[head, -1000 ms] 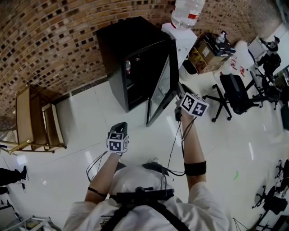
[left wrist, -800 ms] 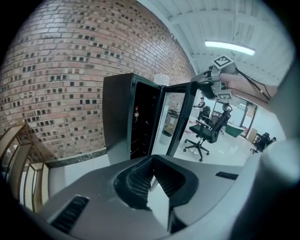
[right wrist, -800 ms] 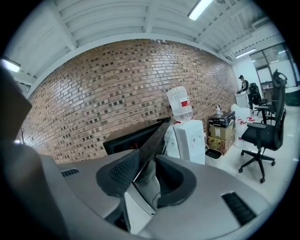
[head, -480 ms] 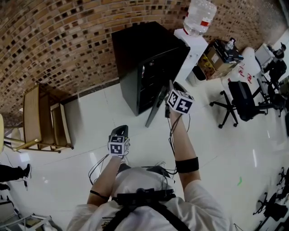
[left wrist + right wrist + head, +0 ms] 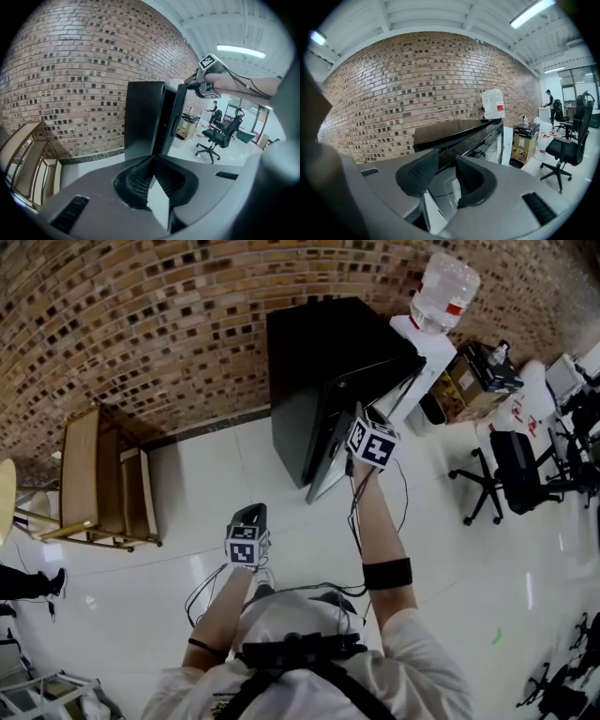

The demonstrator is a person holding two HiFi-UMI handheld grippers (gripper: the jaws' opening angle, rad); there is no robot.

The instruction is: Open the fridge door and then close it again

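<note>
A black fridge stands against the brick wall. Its glass door hangs a little ajar, angled out toward me. My right gripper is at the door's upper free edge; in the right gripper view that dark edge runs between the two pads, which are shut on it. My left gripper is held low in front of me, away from the fridge, shut with nothing in it. From the left gripper view I see the fridge, the door and the right gripper at its top.
A water dispenser with a bottle stands right of the fridge, with boxes and an office chair beyond. A wooden rack stands at the left by the wall. White floor lies between.
The door has swung from wide open to nearly against the fridge, and my right gripper went with it toward the left. The left gripper stayed shut and kept its place before me.
</note>
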